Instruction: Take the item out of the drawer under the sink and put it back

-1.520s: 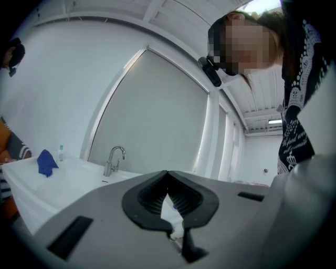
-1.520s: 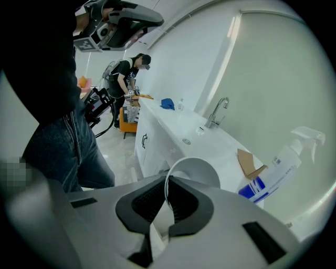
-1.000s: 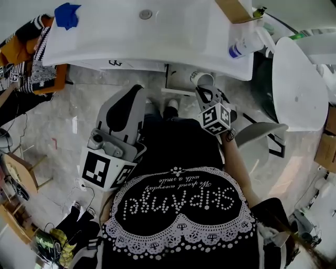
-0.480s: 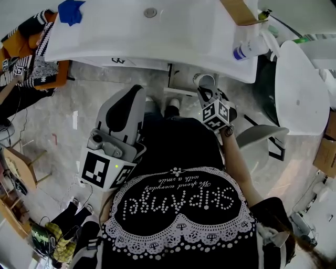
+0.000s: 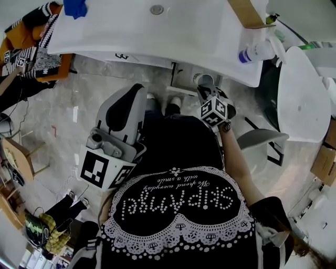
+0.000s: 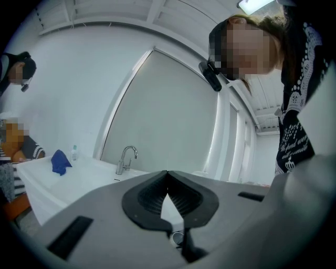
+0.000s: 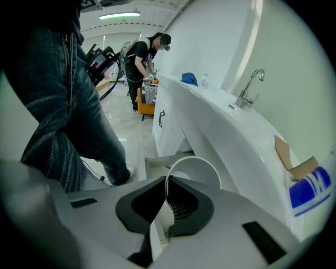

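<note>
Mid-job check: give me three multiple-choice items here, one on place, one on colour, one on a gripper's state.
1. Where does the blue cloth lie? A on the sink counter; B on the floor; C in the drawer.
2. What colour is the cup? A red; B white; C green.
3. How do the right gripper's jaws stand? A wide apart and empty; B shut on the cup's rim; C out of view.
Key: 1 A, the head view shows it on the counter's corner. 2 B, its wall shows white. 3 B, the rim sits pinched between them.

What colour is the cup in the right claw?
White. The cup shows best in the right gripper view.
</note>
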The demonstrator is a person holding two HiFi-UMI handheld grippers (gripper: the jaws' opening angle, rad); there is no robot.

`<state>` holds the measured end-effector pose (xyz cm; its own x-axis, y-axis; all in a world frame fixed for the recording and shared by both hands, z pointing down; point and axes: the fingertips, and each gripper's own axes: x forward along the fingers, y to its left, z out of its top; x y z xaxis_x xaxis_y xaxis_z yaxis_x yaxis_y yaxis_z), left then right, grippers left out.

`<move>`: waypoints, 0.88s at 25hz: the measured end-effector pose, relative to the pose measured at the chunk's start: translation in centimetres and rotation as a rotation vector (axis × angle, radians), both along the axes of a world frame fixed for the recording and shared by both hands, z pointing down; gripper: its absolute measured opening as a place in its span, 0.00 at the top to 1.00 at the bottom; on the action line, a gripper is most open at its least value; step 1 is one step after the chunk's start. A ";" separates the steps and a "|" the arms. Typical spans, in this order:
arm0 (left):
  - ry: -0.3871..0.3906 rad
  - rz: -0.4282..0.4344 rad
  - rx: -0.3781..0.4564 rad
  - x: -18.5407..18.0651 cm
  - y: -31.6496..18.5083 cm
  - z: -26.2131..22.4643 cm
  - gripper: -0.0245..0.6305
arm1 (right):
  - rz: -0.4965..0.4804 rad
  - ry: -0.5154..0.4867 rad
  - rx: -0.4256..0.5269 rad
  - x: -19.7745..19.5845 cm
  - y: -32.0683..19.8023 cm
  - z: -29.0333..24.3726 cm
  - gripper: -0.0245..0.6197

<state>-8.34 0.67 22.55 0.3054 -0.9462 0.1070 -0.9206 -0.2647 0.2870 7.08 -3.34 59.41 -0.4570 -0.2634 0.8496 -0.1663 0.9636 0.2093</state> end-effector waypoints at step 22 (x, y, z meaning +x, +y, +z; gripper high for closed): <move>0.010 -0.103 -0.042 -1.3 -0.1 0.5 0.96 | -0.091 0.094 -0.074 0.1 -1.4 5.5 0.92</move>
<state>-9.60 0.61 23.01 0.2084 -0.9673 0.1448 -0.9392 -0.1566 0.3056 7.19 -4.70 64.86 -0.3937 -0.1596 0.9053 -0.0609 0.9872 0.1476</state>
